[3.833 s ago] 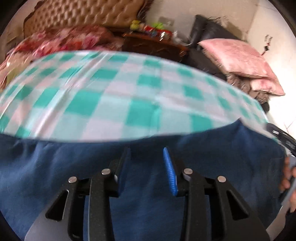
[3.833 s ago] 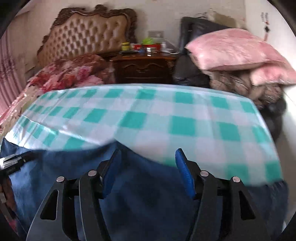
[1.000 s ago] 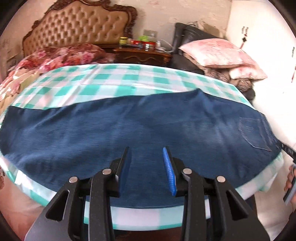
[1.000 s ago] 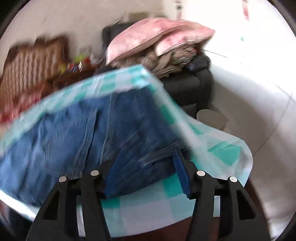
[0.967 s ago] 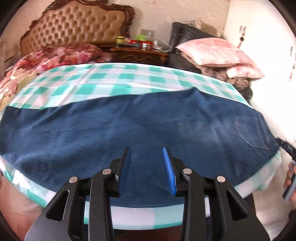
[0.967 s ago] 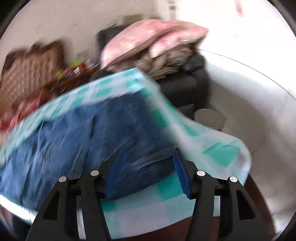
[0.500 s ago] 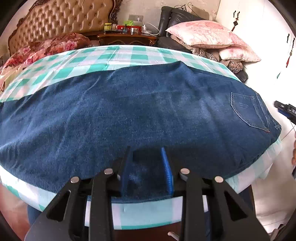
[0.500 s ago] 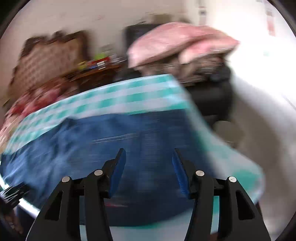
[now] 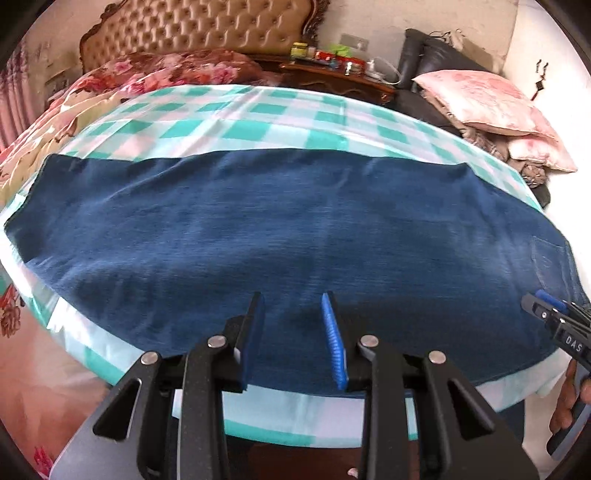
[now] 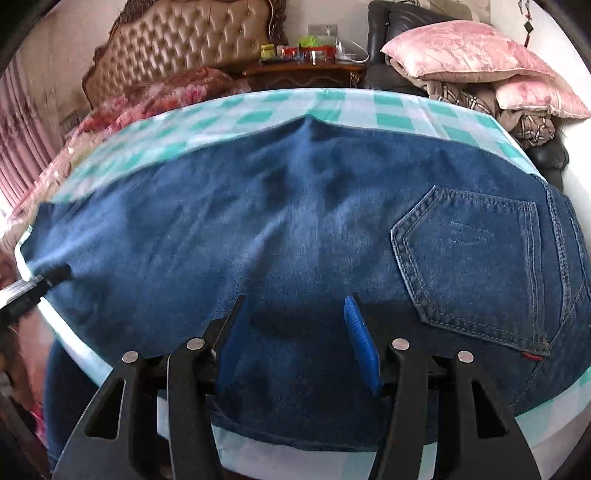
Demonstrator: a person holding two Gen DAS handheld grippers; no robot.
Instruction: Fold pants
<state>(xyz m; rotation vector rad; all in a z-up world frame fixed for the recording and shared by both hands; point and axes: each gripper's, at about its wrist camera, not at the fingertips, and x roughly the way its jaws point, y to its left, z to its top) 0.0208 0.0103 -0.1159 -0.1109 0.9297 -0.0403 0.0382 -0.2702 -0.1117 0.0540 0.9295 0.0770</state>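
the pants (image 9: pixel 295 236) lie flat and lengthwise across a bench (image 9: pixel 258 114) covered in a green-and-white check cloth, dark blue denim folded leg on leg, the hem end at the left and the waist end at the right with a back pocket (image 10: pixel 472 262) facing up. the left tool (image 9: pixel 295 343) hangs above the near edge of the pants around their middle — its blue pads stand apart with denim showing behind the gap, and nothing is pinched between them. the right tool (image 10: pixel 295 343) hovers over the seat of the pants just left of the pocket, its pads spread wider, also pinching nothing (the picture there is somewhat blurred). in the left view the right tool's tip shows at the far right edge over the waist end, with a hand (image 9: pixel 569 402) on its grip. beyond the bench stand a tufted headboard (image 9: pixel 199 33), a floral quilt (image 9: pixel 173 70), a dark nightstand (image 10: pixel 303 74) with small bottles, and pink pillows (image 10: pixel 465 51) piled on a black chair.
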